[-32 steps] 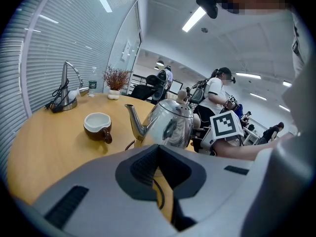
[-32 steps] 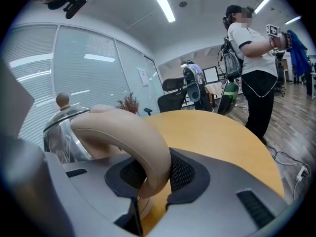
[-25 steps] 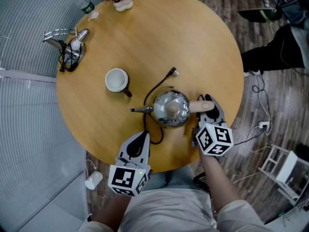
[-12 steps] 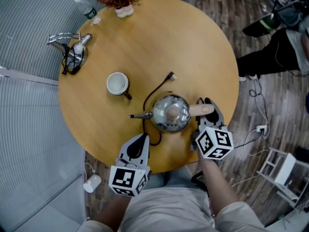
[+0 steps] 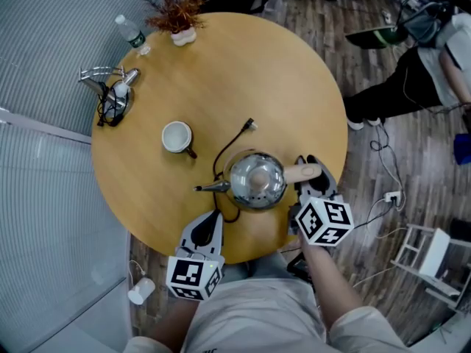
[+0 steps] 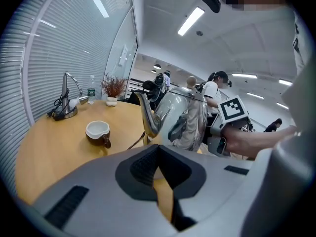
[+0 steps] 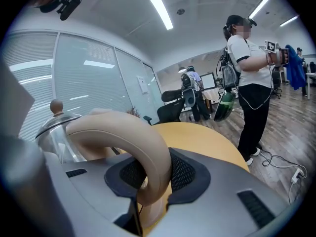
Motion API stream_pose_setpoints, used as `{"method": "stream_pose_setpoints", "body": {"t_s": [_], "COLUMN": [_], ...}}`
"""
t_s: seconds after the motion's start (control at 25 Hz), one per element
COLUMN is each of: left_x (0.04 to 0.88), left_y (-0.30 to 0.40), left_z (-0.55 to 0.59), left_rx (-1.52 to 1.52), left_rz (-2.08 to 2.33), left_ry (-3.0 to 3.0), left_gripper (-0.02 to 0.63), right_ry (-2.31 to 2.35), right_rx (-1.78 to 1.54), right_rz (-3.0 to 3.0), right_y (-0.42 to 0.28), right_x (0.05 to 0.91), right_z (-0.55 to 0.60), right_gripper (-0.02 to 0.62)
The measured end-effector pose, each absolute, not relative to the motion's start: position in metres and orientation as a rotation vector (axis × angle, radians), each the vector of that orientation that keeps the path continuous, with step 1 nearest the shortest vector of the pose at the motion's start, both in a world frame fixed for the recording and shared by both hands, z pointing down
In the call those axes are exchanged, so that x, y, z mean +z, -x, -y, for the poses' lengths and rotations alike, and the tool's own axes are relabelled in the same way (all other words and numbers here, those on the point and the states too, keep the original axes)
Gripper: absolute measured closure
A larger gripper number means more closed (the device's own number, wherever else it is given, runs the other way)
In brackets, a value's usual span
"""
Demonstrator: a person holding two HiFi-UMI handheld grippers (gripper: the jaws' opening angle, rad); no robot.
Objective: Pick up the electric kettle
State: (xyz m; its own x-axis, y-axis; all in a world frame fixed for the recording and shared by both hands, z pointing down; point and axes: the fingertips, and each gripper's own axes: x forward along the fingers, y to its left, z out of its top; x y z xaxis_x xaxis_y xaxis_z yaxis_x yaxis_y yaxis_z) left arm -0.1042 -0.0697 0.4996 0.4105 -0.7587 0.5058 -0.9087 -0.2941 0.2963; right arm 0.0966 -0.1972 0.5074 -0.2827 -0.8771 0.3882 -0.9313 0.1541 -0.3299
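The steel electric kettle (image 5: pixel 256 180) with a thin spout (image 5: pixel 208 187) hangs over the near part of the round wooden table (image 5: pixel 294 79). My right gripper (image 5: pixel 313 169) is shut on its beige handle (image 5: pixel 303 173). In the right gripper view the handle (image 7: pixel 123 142) curves through the jaws of my right gripper (image 7: pixel 148 167), with the lidded body (image 7: pixel 57 137) to the left. A black cord (image 5: pixel 228 142) trails from under the kettle. My left gripper (image 5: pixel 212 218) is shut and holds nothing, just in front of the spout. The left gripper view shows the kettle (image 6: pixel 185 117) beyond its jaws.
A white-lined brown mug (image 5: pixel 176 137) stands left of the kettle. At the far left of the table are a metal stand with cables (image 5: pixel 110 94), a water bottle (image 5: pixel 129 31) and a small dried plant (image 5: pixel 176 17). A person (image 5: pixel 434 72) stands on the floor at right.
The right gripper has risen with the kettle in it, and the cord has shifted along with it. The left gripper has lifted slightly and stays shut.
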Motion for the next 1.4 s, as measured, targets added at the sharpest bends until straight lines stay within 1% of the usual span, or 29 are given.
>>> {"method": "stream_pose_setpoints", "body": {"t_s": [0.32, 0.96, 1.16, 1.4], "left_x": [0.478, 0.452, 0.452, 0.449], "left_y": [0.097, 0.083, 0.093, 0.088], "left_z": [0.058, 0.045, 0.053, 0.046], "left_rx": [0.361, 0.337, 0.322, 0.318], "left_rz": [1.404, 1.344, 1.330, 1.322], "left_ry": [-2.184, -2.297, -2.319, -2.325], "left_gripper": [0.603, 0.603, 0.603, 0.603], "right_ry": [-1.838, -1.934, -1.949, -1.953], "right_rx": [0.793, 0.816, 0.810, 0.794], "right_rz": [2.297, 2.256, 2.261, 2.273], "right_y": [-0.111, -0.130, -0.122, -0.125], "right_x": [0.477, 0.445, 0.442, 0.433], "right_z": [0.175, 0.156, 0.161, 0.158], "right_gripper": [0.479, 0.476, 0.476, 0.476]}}
